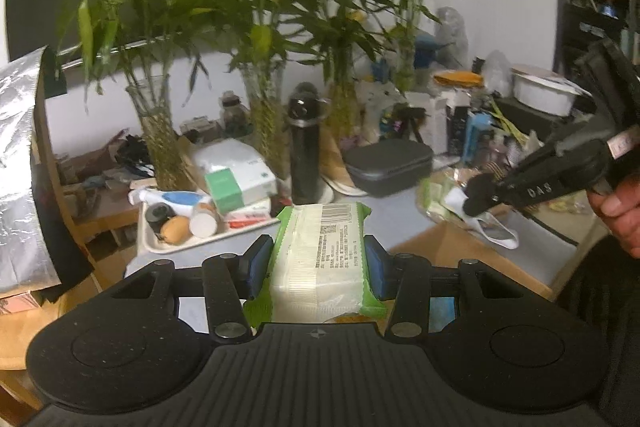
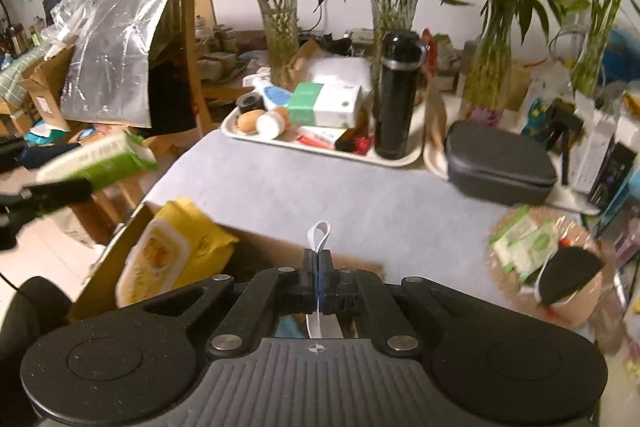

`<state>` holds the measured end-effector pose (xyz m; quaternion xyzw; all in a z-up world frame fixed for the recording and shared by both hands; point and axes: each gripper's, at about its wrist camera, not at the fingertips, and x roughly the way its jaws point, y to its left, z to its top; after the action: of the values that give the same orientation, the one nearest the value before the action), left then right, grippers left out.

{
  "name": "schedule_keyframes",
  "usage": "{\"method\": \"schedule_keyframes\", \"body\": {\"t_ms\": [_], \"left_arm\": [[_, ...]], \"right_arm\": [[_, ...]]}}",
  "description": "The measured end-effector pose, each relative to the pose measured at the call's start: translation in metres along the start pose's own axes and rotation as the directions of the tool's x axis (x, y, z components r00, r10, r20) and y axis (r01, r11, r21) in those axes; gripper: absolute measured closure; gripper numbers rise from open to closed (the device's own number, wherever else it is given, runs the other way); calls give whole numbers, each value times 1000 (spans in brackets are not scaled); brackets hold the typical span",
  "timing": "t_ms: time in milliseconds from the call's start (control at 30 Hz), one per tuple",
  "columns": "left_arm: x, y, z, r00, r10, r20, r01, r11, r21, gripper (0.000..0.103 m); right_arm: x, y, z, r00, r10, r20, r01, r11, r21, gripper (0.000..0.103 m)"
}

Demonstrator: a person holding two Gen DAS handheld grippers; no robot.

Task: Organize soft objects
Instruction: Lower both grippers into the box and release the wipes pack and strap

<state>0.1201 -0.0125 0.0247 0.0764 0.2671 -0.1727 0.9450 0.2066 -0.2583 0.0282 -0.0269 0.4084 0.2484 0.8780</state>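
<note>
My left gripper [image 1: 319, 259] is shut on a green and white tissue pack [image 1: 320, 259], held in the air above the table edge; the pack also shows in the right wrist view [image 2: 100, 159] at the far left. My right gripper [image 2: 319, 275] is shut on a thin white strap [image 2: 319, 233] whose loop sticks up past the fingertips; in the left wrist view it [image 1: 476, 197] holds a white cloth item [image 1: 494, 227]. A cardboard box [image 2: 240, 239] below holds a yellow wipes pack [image 2: 172, 251].
A cream tray [image 2: 400, 159] with a tissue box [image 2: 326, 105], an egg and a black bottle [image 2: 396, 95] stands at the back. A dark zip case [image 2: 496, 163] lies right of it. A woven mat [image 2: 516, 291] carries green packs. Bamboo vases line the wall.
</note>
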Motion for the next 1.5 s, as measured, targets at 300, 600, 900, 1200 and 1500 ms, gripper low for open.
{"method": "schedule_keyframes", "body": {"t_ms": [300,600,900,1200,1500], "left_arm": [[6,-23,-24,975,-218,-34,221,964,148,56],[18,-33,-37,968,-243,-67,252,933,257,31],[-2,-36,-26,993,-93,-66,102,983,151,25],[-11,-27,-17,981,48,-187,-54,998,-23,22],[-18,-32,-26,957,127,-260,-170,974,-152,3]], "right_arm": [[8,4,-13,996,40,-81,-33,996,84,100],[11,1,-15,994,33,-101,-20,992,124,19],[-9,20,-25,995,-52,-84,56,997,53,0],[-32,36,-41,990,-124,-64,124,992,-4,0],[-50,45,-65,984,-167,-56,166,986,-21,0]]}}
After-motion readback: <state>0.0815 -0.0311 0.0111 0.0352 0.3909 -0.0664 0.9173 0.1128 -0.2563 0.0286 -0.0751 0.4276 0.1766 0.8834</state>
